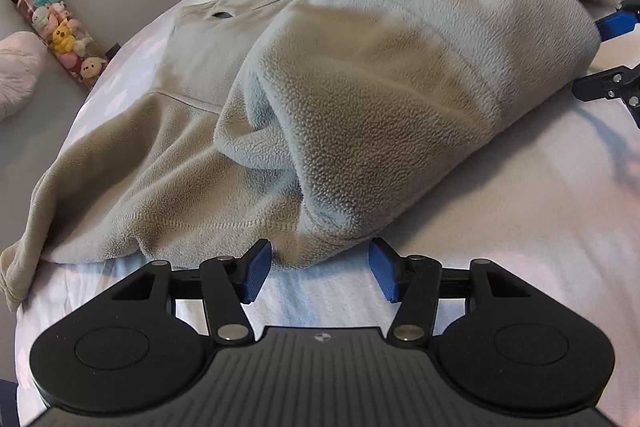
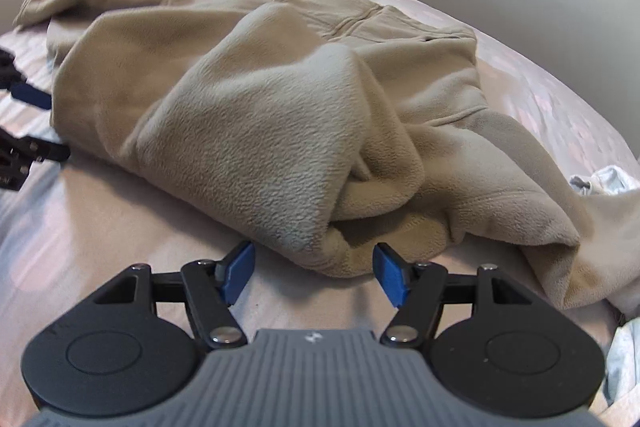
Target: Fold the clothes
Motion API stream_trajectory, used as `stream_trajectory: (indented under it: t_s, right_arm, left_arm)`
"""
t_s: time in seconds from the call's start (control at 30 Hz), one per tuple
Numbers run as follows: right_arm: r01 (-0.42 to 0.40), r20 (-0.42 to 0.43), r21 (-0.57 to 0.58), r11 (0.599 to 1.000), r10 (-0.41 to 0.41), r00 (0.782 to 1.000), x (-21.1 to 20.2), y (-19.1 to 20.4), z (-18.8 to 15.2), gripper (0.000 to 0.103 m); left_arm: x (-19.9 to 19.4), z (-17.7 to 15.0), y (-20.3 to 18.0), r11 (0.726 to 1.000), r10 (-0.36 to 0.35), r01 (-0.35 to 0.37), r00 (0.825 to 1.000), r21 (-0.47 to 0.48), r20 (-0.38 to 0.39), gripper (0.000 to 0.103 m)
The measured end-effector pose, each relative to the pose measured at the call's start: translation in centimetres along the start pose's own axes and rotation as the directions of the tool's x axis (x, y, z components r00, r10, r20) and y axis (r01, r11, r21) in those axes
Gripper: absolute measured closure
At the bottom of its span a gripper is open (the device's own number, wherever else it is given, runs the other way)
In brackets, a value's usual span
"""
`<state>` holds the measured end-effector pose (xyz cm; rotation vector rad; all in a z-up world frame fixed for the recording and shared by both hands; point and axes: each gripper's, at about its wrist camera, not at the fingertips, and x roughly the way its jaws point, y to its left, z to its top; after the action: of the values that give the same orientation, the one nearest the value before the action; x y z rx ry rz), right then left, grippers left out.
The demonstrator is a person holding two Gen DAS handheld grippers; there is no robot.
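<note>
A beige fleece garment (image 1: pixel 360 75) lies crumpled on the bed, part of it folded over itself with the fuzzy inside showing. My left gripper (image 1: pixel 320 269) is open right at the garment's near edge, its blue pads (image 1: pixel 256 271) on either side of a fold tip, not closed on it. In the right wrist view the same fleece garment (image 2: pixel 280 115) fills the middle. My right gripper (image 2: pixel 314 273) is open at another bunched edge of it. The right gripper (image 1: pixel 612 55) shows at the right border of the left wrist view, and the left gripper (image 2: pixel 24 115) at the left border of the right wrist view.
The bed sheet (image 1: pixel 500 227) is pale with faint pink patches. A clear tube of small plush toys (image 1: pixel 56 27) stands against the grey wall, next to a pink fluffy cushion (image 1: pixel 16 75). Light blue cloth (image 2: pixel 604 183) lies at the right beside the fleece.
</note>
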<state>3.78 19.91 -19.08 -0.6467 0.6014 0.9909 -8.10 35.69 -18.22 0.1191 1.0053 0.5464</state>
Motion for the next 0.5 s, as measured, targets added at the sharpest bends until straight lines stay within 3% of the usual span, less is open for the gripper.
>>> stream_trajectory:
  t_s: [0.2,0.27,0.33,0.5]
  right_arm:
    - [0.028,0.007,-0.031,0.999,-0.028,1.000,1.6,0.5,-0.2,0.038]
    - [0.026,0.019,-0.031,0.999,-0.025,1.000,1.8,0.5,-0.2,0.050]
    - [0.023,0.028,-0.044,0.999,-0.021,0.999,1.9,0.7,-0.2,0.054]
    - [0.042,0.049,-0.052,0.998,-0.040,0.998,2.0,0.5,-0.1,0.066]
  left_arm:
    - [1.3,-0.4,-0.1,0.998,0.060,-0.060,0.998,0.011,0.030,0.040]
    - [1.4,-0.3,-0.4,0.997,0.067,-0.068,0.997,0.029,0.041,0.040]
    - [1.5,-0.2,-0.6,0.996,0.072,-0.074,0.996,0.047,0.052,0.041]
    - [1.6,0.1,-1.3,0.992,0.082,-0.089,0.993,0.092,0.080,0.066]
